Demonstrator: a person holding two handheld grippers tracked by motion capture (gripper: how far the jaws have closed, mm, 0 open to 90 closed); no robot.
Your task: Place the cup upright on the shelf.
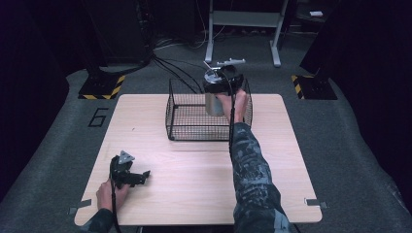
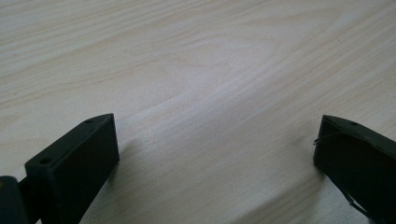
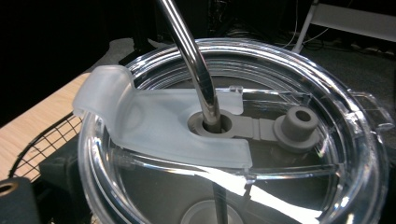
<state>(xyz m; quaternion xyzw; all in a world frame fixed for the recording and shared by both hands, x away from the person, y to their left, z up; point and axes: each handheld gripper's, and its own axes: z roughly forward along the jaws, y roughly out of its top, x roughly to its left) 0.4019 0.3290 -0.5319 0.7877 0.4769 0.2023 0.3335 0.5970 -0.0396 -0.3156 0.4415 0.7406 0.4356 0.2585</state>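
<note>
A steel tumbler (image 1: 212, 105) with a clear lid (image 3: 233, 140) and a bent metal straw (image 3: 191, 56) is upright inside the black wire basket (image 1: 170, 116), at its back right. My right gripper (image 1: 218, 86) is shut on the tumbler just under the lid, which stands above the basket's rim. Whether the tumbler's base touches the basket floor cannot be told. A frosted flap and a grey plug lie on the lid. My left gripper (image 1: 144, 177) rests on the wooden table (image 1: 194, 170) at the front left, open (image 2: 215, 140) with bare wood between its jaws.
The basket (image 3: 42, 144) stands at the table's back middle. Grey carpet surrounds the table. Behind it are black stands with yellow-striped bases (image 1: 102, 87), cables, and a white metal frame (image 1: 243, 19).
</note>
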